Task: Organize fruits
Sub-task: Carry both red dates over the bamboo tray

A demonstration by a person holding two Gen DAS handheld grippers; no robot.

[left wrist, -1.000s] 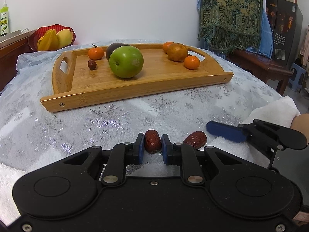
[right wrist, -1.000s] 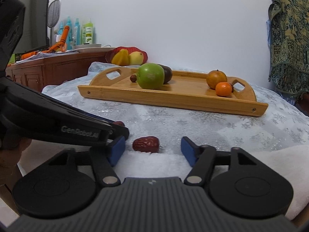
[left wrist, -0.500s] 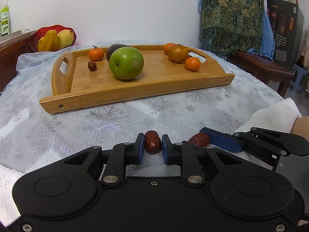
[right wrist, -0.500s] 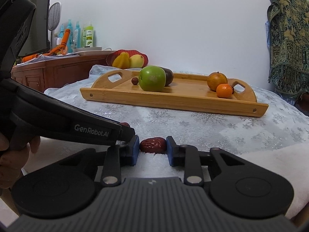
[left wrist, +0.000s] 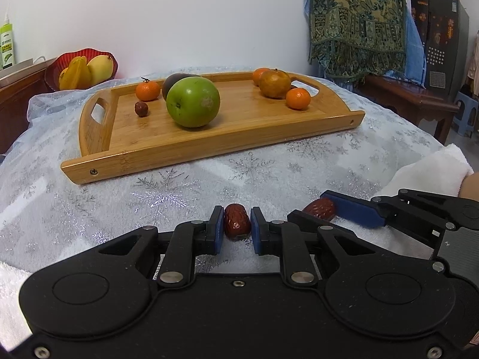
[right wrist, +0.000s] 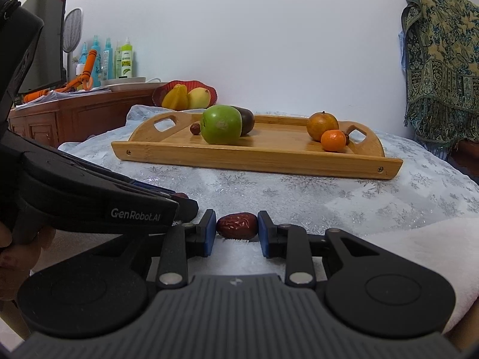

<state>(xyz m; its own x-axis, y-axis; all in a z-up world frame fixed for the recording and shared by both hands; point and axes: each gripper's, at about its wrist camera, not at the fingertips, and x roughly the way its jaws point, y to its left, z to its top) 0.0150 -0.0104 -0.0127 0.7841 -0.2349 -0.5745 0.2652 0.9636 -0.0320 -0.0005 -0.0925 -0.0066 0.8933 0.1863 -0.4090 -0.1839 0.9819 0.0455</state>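
Note:
My left gripper [left wrist: 237,227] is shut on a red date [left wrist: 237,222] near the front of the table. My right gripper [right wrist: 236,229] is shut on a second red date [right wrist: 237,225], which also shows in the left wrist view [left wrist: 319,208]. The two grippers sit side by side. The wooden tray [left wrist: 209,146] stands farther back and holds a green apple [left wrist: 193,102], a dark fruit behind it, several oranges [left wrist: 274,83] and a small date [left wrist: 141,109]. The tray [right wrist: 257,155] and apple [right wrist: 221,124] show in the right wrist view too.
A red bowl of yellow fruit [left wrist: 85,68] sits at the back left by a wooden cabinet [right wrist: 60,119] with bottles. A white towel [left wrist: 431,167] lies at the right. A patterned cloth [left wrist: 356,15] hangs at the back right.
My right gripper has closed from open onto the second date. My left gripper has stayed shut on its date. The views have shifted slightly upward.

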